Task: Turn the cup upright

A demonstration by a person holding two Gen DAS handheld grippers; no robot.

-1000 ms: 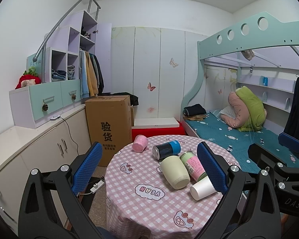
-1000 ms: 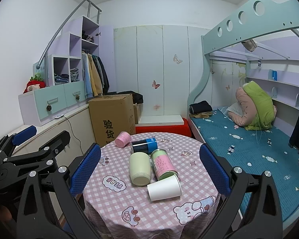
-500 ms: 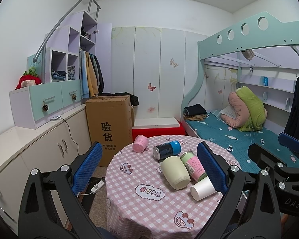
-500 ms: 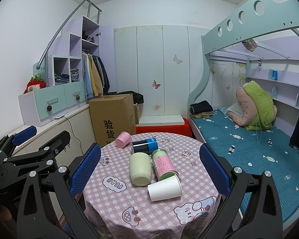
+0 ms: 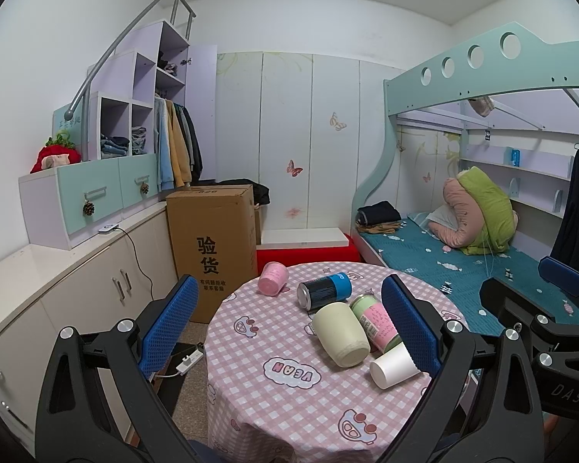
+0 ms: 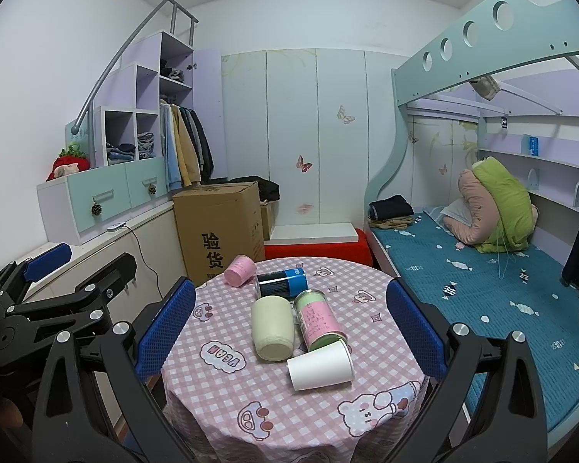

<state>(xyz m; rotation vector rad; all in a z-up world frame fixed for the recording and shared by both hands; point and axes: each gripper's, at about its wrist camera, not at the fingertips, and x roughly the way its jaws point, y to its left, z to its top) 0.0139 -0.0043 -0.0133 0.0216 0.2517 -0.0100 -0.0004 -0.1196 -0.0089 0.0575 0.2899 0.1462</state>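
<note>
Left claw (image 5: 289, 324): fingers spread wide apart, holding nothing, poised above the near-left side of the counter (image 5: 274, 405).

Right claw (image 6: 291, 328): fingers likewise spread wide, empty, poised over the counter's near edge.

Counter: round, draped in a pink checked cloth with cartoon prints.

Five cups, all lying on their sides, ahead of and between both claws' fingers:
- White paper cup (image 6: 320, 364): nearest the claws, close to the left claw's right finger.
- Cream cup (image 6: 272, 332): just beyond the paper cup, toward the left finger of the right claw.
- Green cup with pink label (image 6: 320, 322): touching the cream cup's right side, its end against the paper cup.
- Dark cup with blue band (image 6: 281, 283): farther ahead.
- Pink cup (image 6: 239, 270): farthest, ahead-left.

Beyond the counter: cardboard box (image 6: 218, 231). Right of the claws: bed (image 6: 482, 289).
</note>
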